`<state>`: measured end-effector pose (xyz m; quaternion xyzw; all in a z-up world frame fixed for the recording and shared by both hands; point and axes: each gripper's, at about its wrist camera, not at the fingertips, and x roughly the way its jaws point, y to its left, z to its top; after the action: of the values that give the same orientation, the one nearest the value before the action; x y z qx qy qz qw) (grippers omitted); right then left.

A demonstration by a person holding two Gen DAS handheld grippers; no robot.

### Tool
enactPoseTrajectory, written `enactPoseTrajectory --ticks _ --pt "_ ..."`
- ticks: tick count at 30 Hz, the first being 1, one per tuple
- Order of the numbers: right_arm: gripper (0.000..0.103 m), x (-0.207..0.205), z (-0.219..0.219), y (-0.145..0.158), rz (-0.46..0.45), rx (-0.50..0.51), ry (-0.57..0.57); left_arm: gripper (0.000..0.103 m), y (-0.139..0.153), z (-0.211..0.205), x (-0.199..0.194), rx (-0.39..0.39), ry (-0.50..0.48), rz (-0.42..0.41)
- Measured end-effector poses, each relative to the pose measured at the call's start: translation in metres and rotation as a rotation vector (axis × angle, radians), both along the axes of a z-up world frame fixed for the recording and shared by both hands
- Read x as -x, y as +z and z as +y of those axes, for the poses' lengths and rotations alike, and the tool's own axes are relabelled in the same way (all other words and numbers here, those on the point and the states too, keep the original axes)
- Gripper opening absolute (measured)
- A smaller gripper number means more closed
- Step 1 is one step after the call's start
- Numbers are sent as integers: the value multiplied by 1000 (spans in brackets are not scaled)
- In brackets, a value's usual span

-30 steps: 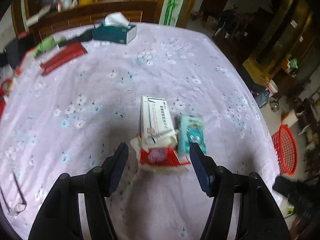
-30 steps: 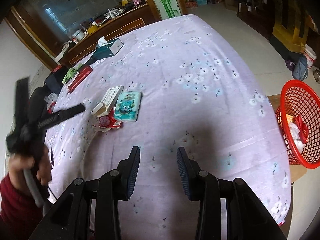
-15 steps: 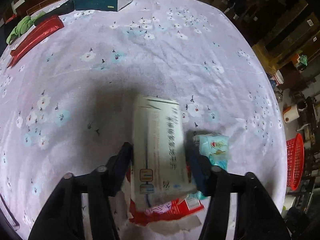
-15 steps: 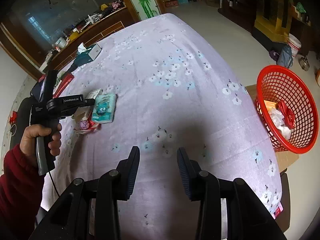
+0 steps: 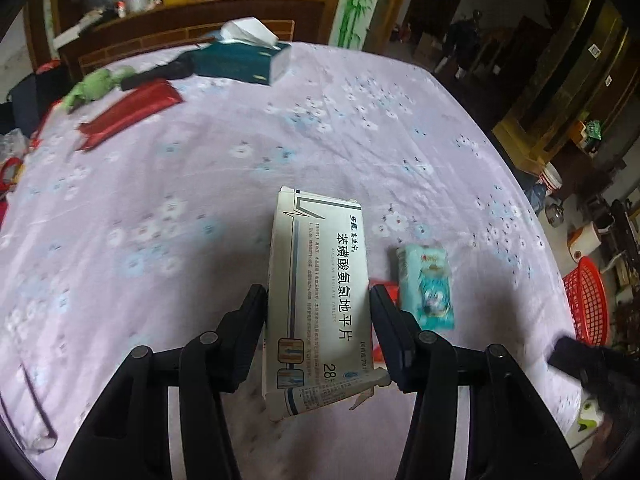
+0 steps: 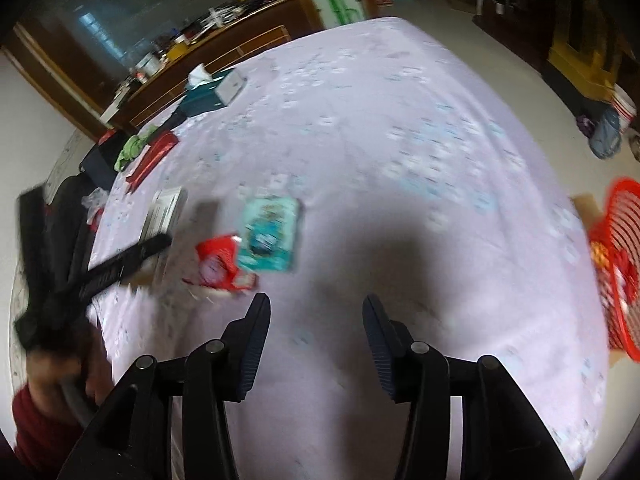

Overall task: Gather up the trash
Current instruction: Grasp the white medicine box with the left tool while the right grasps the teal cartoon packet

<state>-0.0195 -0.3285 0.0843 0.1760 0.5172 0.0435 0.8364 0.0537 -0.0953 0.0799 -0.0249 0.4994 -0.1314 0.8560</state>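
While red basket (image 6: 618, 276) holds trash, left claw (image 5: 318, 300) grips box (image 5: 320, 292).

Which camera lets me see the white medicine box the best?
The left wrist view. There the white medicine box fills the middle, sharp enough to show its print, clamped by the left gripper. In the right wrist view the box is small, blurred and partly hidden behind the gripper.

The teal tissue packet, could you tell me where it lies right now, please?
The teal tissue packet lies flat on the purple tablecloth, just right of the left tongs holding the white medicine box, beside a red wrapper.
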Motion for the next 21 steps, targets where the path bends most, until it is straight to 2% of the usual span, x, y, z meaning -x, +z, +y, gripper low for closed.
enactPoseTrajectory --ticks 2,5,9,13,15,18,20,21 --pt "58 -21 17 -6 19 16 19 52 3 11 12 -11 17 -18" --pt "58 -47 38 -19 41 1 32 52 6 23 30 -19 27 -35" --pt "57 -74 59 -37 74 61 39 52 7 36 47 -21 32 -39" --pt "57 -89 67 -54 118 86 32 52 8 47 57 -24 37 -44" --pt "57 -92 73 -59 121 132 40 52 7 50 60 -19 35 -38" --pt "49 -93 73 -62 115 150 41 52 5 51 66 -19 33 -35" --pt "29 -90 72 -59 95 152 50 52 4 49 68 -20 30 -38" --pt "22 -87 72 -55 80 150 56 52 4 46 70 -19 27 -40"
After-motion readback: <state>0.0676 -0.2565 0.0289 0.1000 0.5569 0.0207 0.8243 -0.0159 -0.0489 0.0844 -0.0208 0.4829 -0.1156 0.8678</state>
